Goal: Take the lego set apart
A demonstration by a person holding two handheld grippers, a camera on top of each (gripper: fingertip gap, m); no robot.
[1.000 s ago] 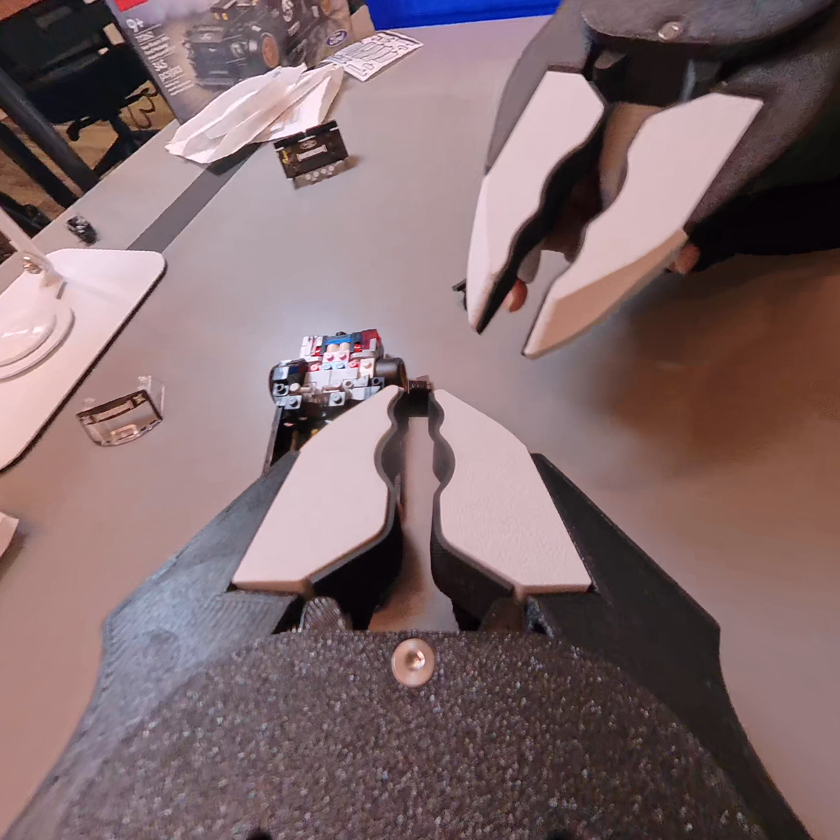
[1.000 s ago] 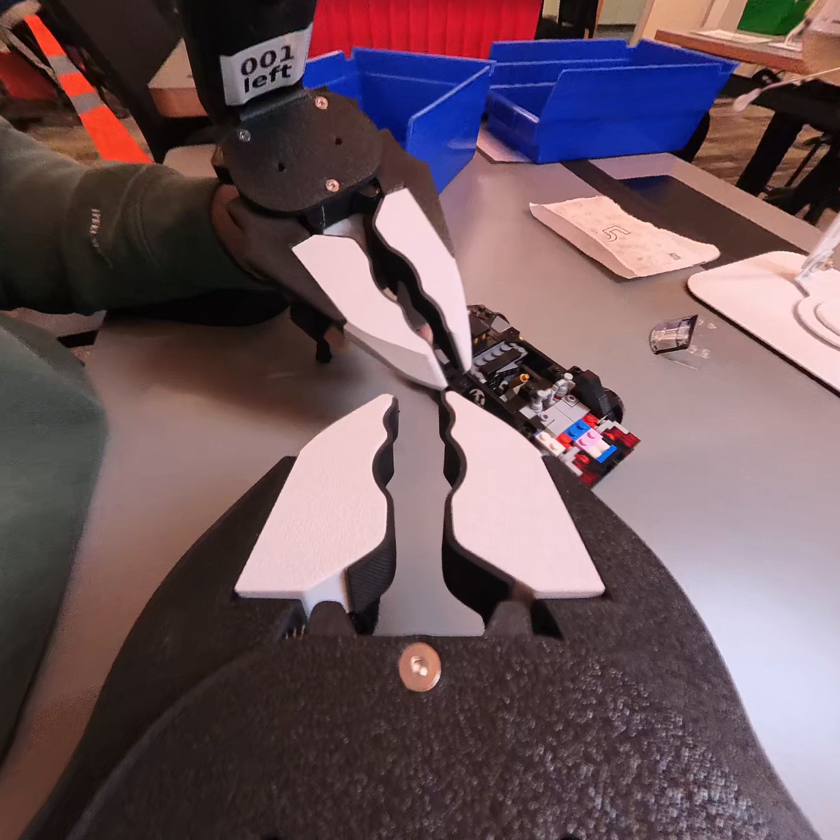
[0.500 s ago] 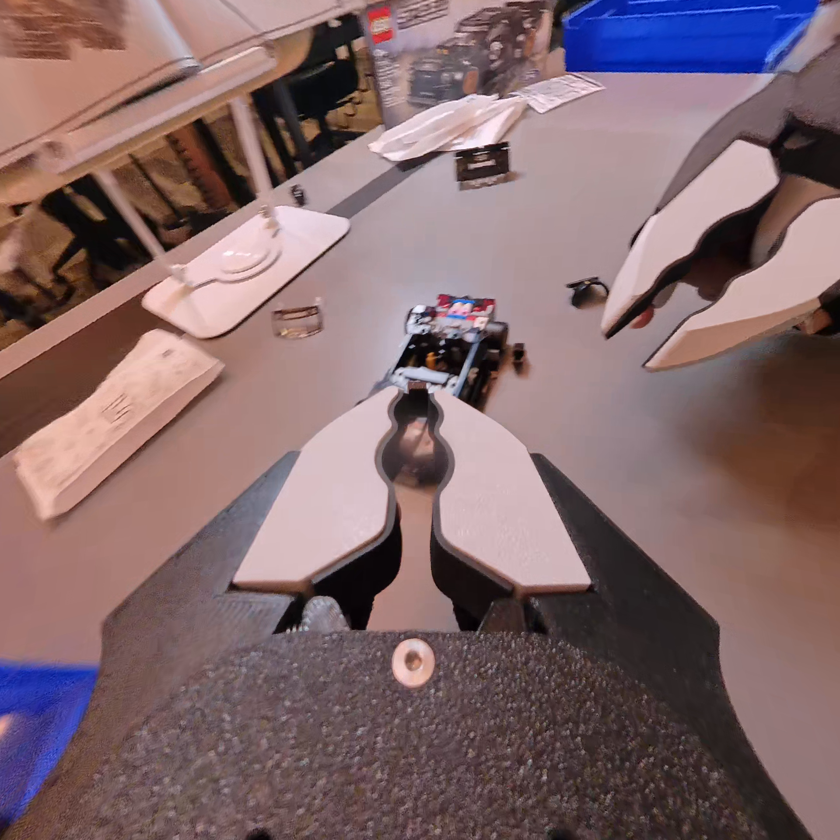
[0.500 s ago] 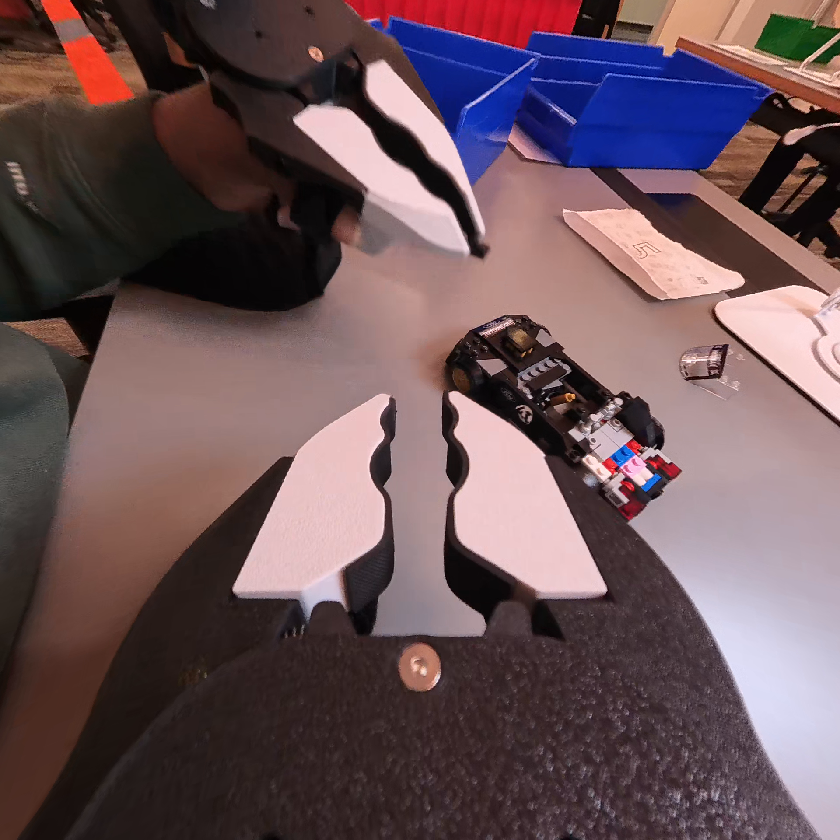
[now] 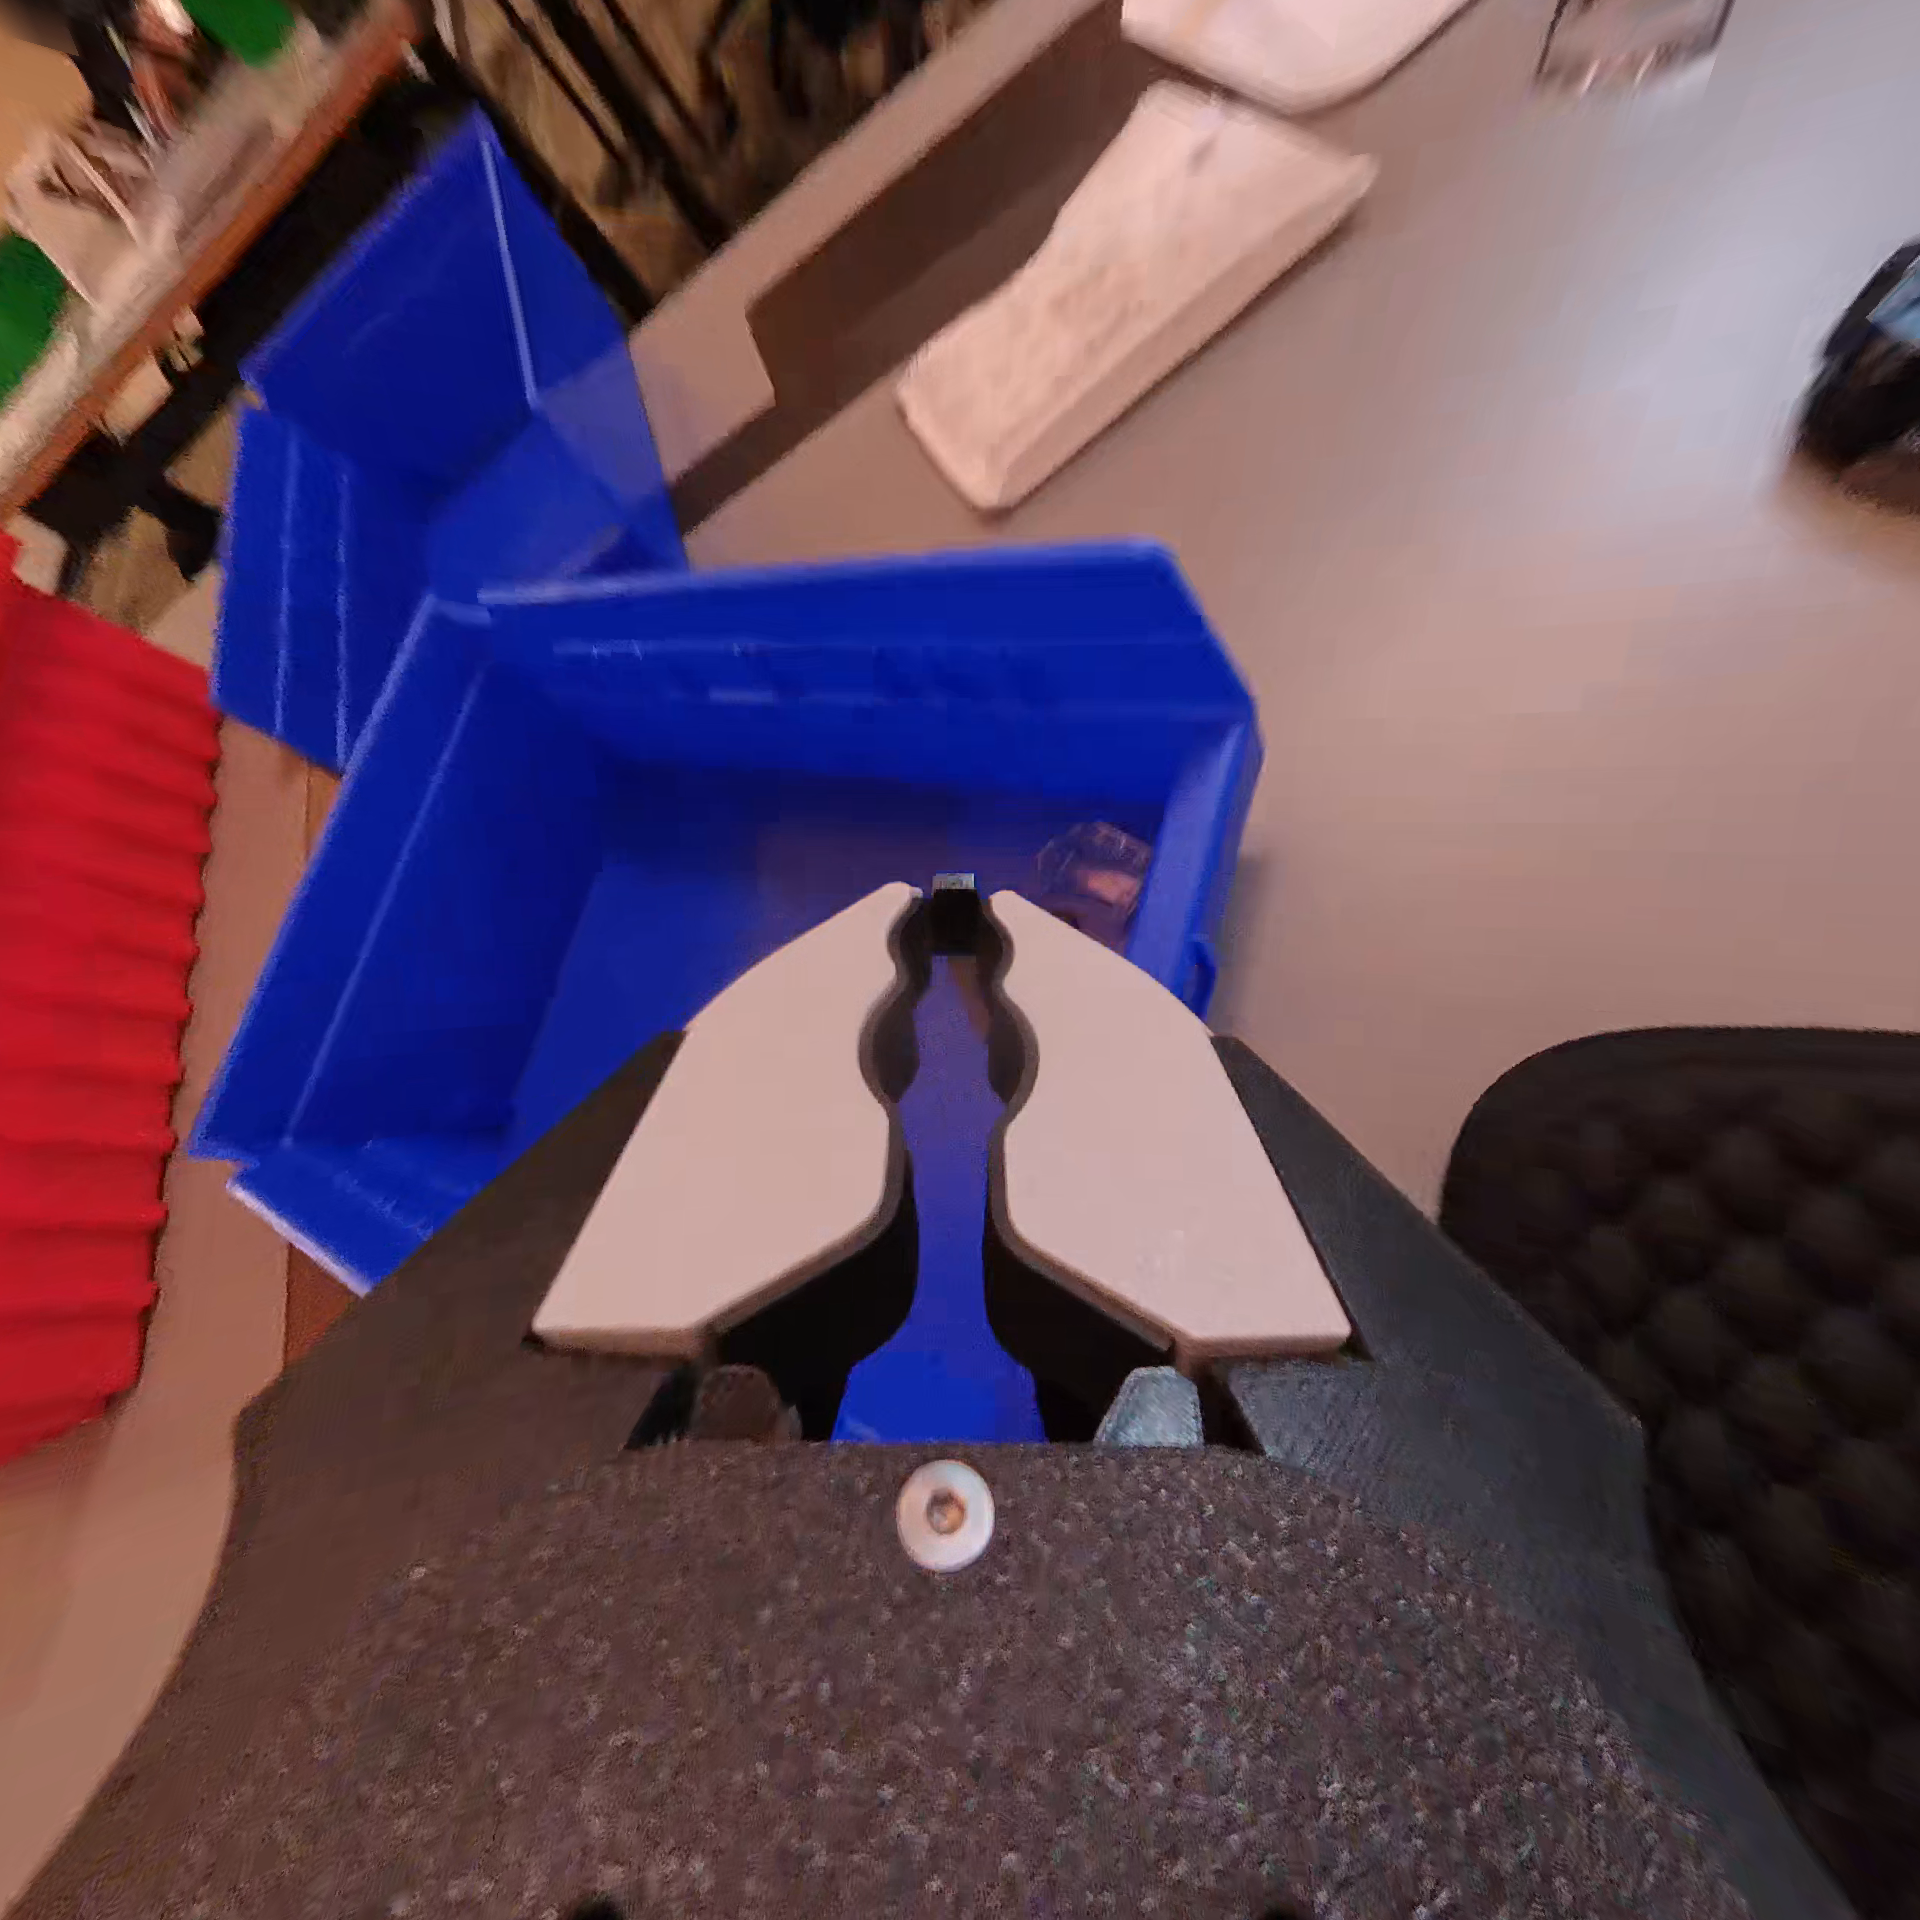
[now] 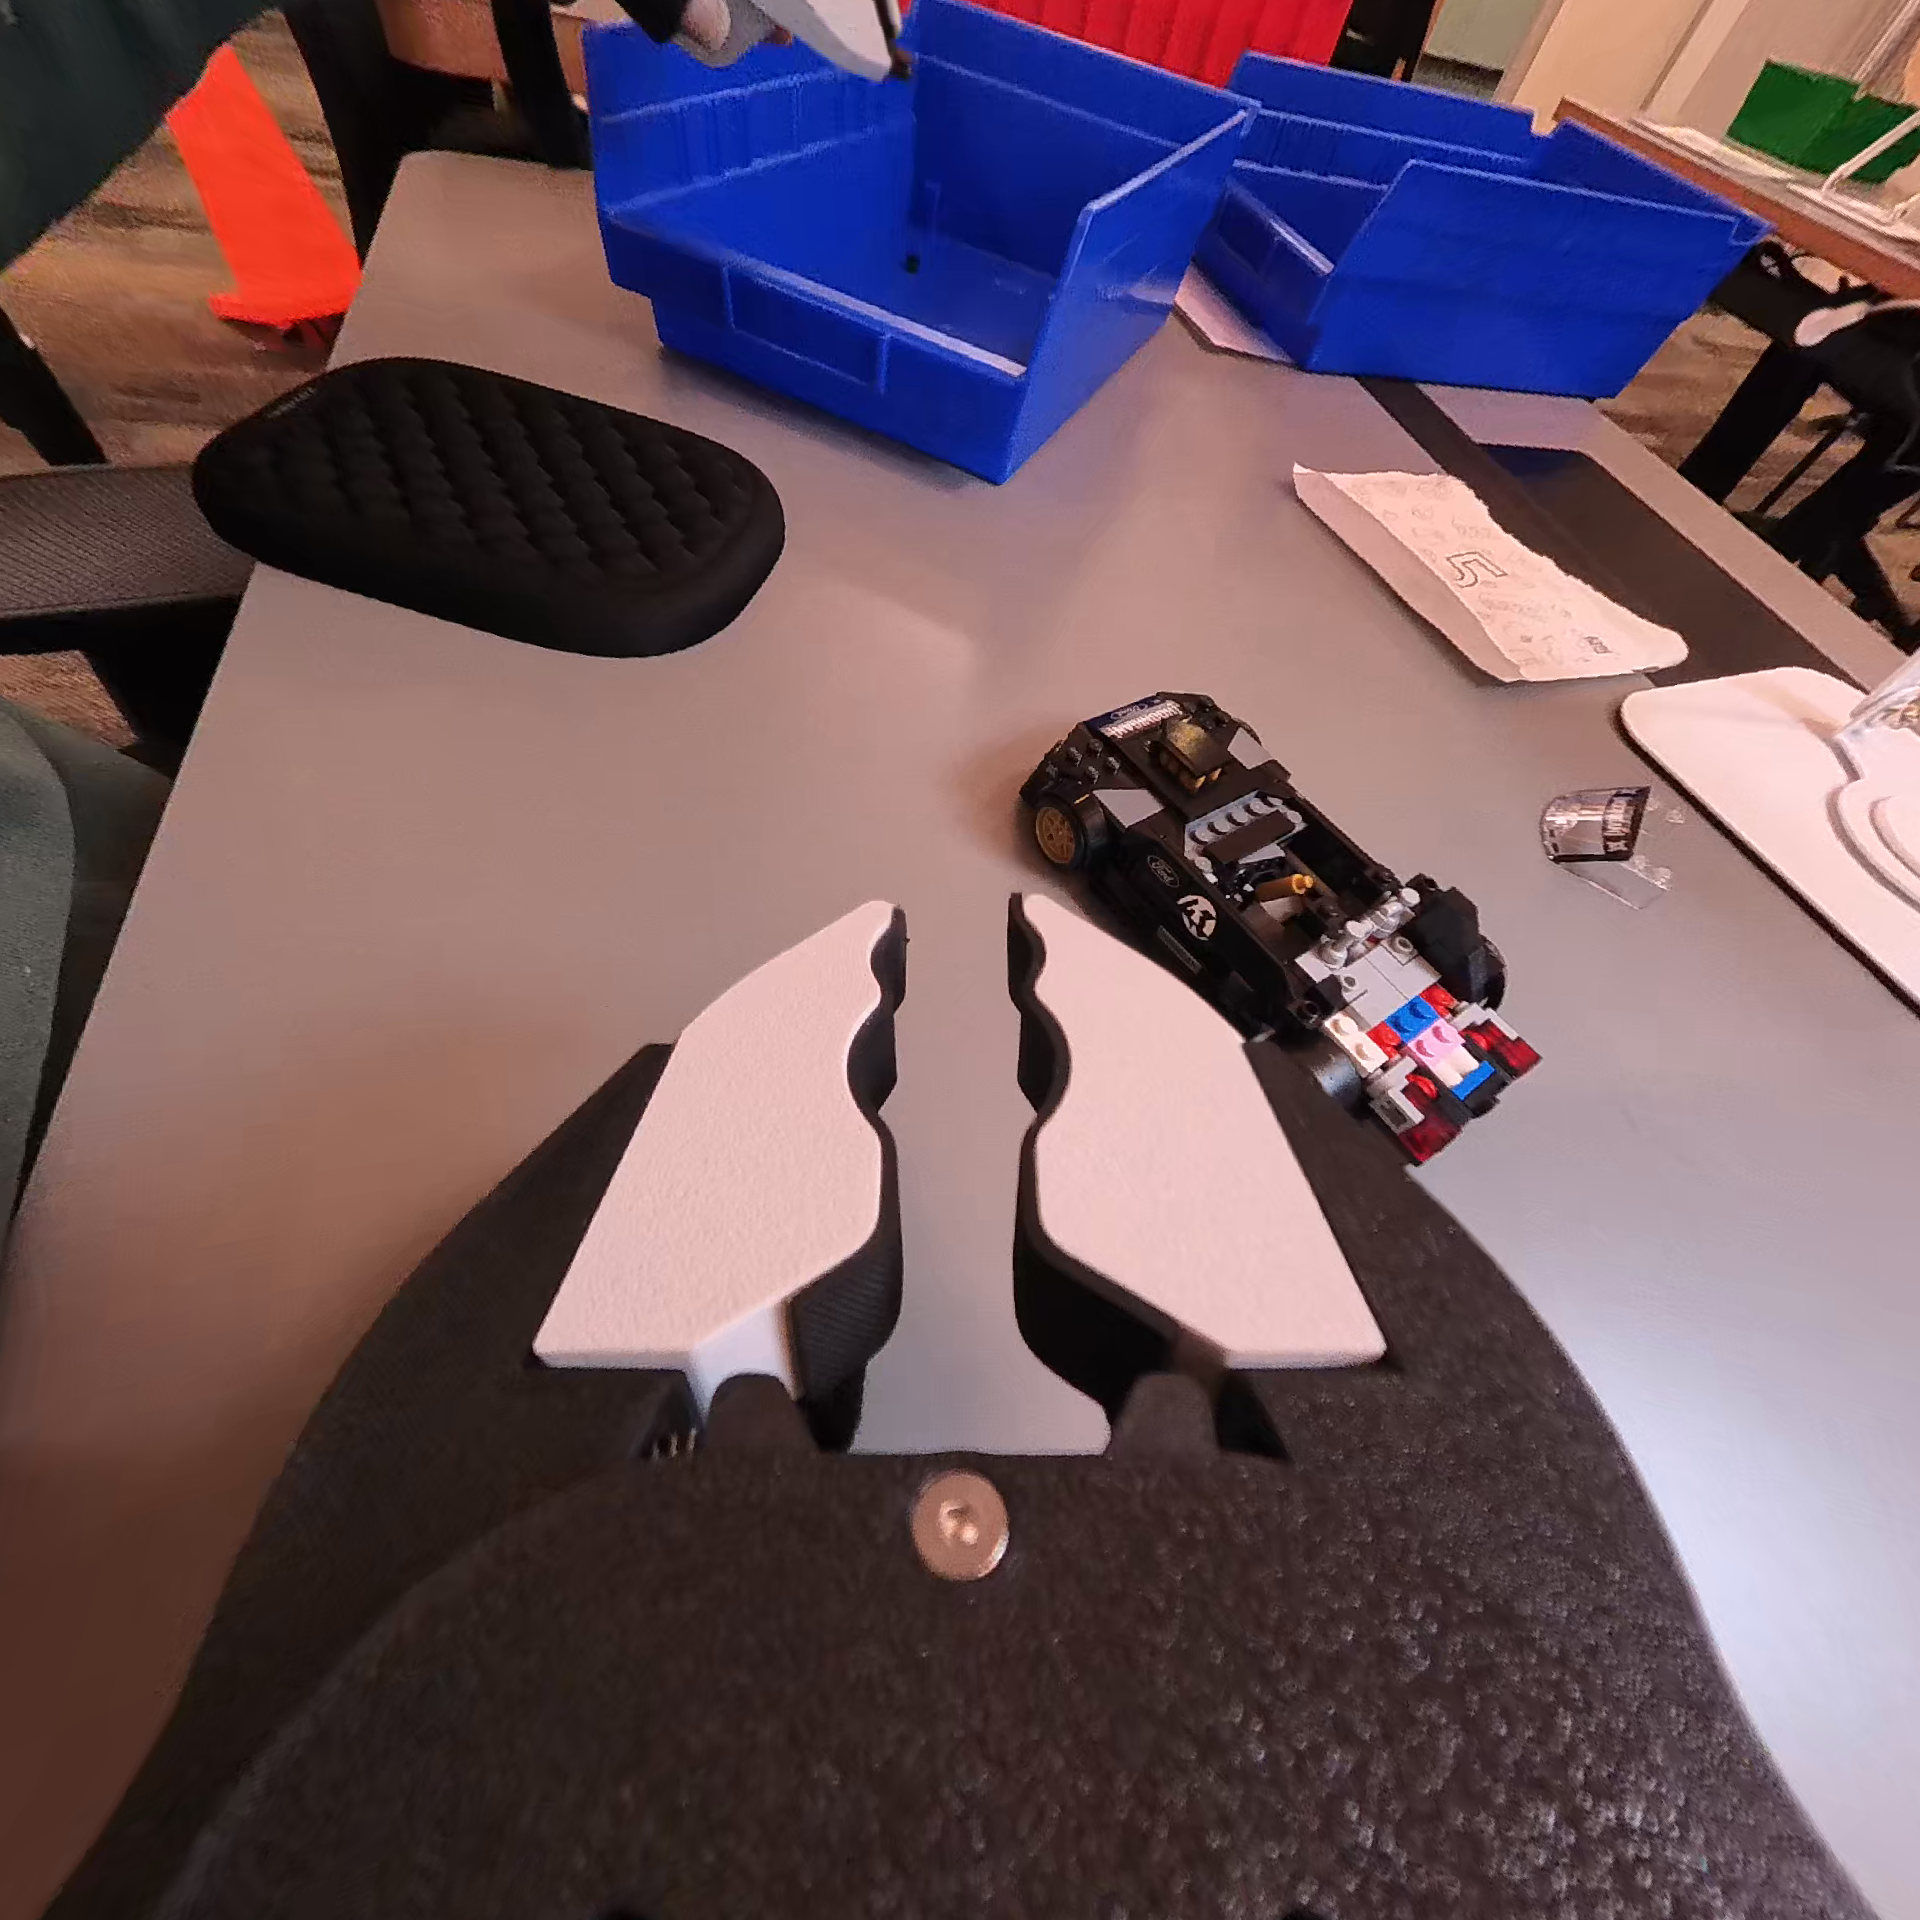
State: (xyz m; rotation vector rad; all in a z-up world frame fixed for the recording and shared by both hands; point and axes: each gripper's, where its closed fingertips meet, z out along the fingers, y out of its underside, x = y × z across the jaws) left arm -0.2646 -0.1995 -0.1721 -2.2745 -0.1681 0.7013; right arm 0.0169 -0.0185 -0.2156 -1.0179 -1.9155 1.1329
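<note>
The black lego car (image 6: 1268, 914) lies on the grey table (image 6: 582, 831), with its roof off and coloured bricks showing at its rear. My right gripper (image 6: 956, 914) is open and empty, just left of the car and near the table. My left gripper (image 5: 953, 899) is shut on a small black lego piece (image 5: 953, 927) and holds it above the open blue bin (image 5: 831, 603). A dark part (image 5: 1091, 873) lies in that bin. In the right wrist view the left gripper (image 6: 891, 64) hangs over the bin (image 6: 831, 301) at the top edge.
A black padded rest (image 6: 488, 509) lies left of the bin. A second blue bin (image 6: 1455, 239) stands behind. A white paper bag (image 6: 1486, 571), a clear windshield piece (image 6: 1595, 831) and a white stand base (image 6: 1766, 831) lie to the right. Left tips to right tips: about 35 centimetres.
My left gripper has pulled a small black piece off the car and swung away to above the blue bin. My right gripper stays open and has drawn back a little.
</note>
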